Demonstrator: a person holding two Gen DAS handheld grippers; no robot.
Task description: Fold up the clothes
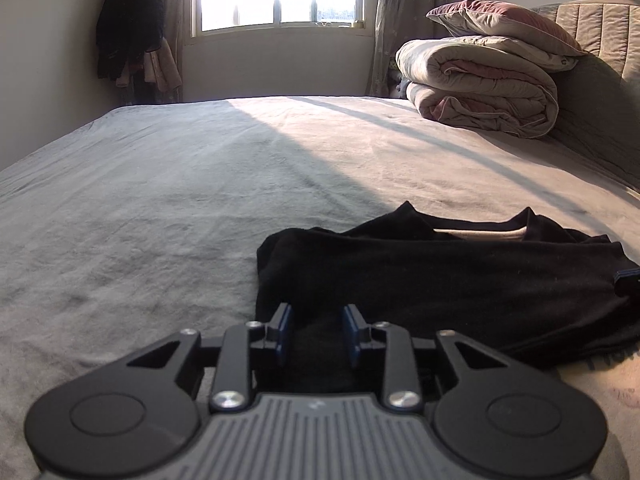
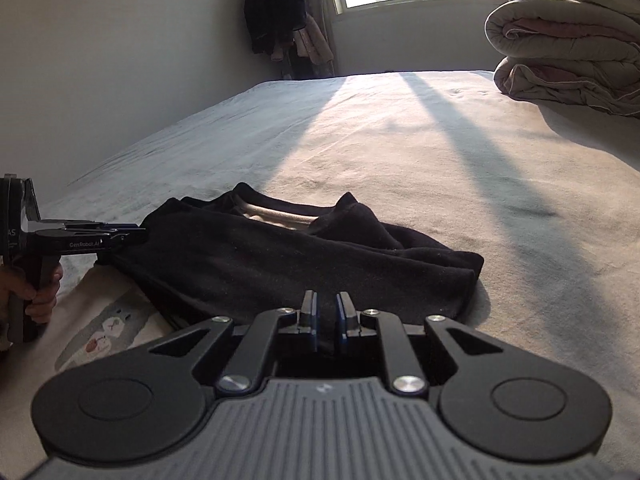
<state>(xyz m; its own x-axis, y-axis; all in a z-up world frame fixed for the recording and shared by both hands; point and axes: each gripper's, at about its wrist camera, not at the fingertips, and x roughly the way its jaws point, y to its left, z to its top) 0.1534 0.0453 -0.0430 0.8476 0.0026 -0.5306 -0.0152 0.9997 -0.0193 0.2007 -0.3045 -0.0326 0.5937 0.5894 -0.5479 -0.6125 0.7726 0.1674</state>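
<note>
A black garment (image 1: pixel 460 280) lies folded on the bed, its neckline with a pale inner band facing the far side. My left gripper (image 1: pixel 318 330) is at the garment's near left corner, its fingers closed onto a thick bunch of black cloth that fills the gap between them. From the right wrist view, the left gripper (image 2: pixel 134 236) meets the garment (image 2: pixel 280 256) at its left edge, and a hand (image 2: pixel 36 292) holds its grip. My right gripper (image 2: pixel 326 312) is at the garment's near edge, its fingers nearly together with black cloth pinched between them.
The grey bed sheet (image 1: pixel 180 184) stretches far to the window, half in sunlight. A folded quilt (image 1: pixel 480 84) with a pillow (image 1: pixel 508 20) on it sits at the far right by the headboard. Dark clothes (image 1: pixel 128 20) hang in the far corner. A printed pale cloth (image 2: pixel 108 328) lies under the garment's near left.
</note>
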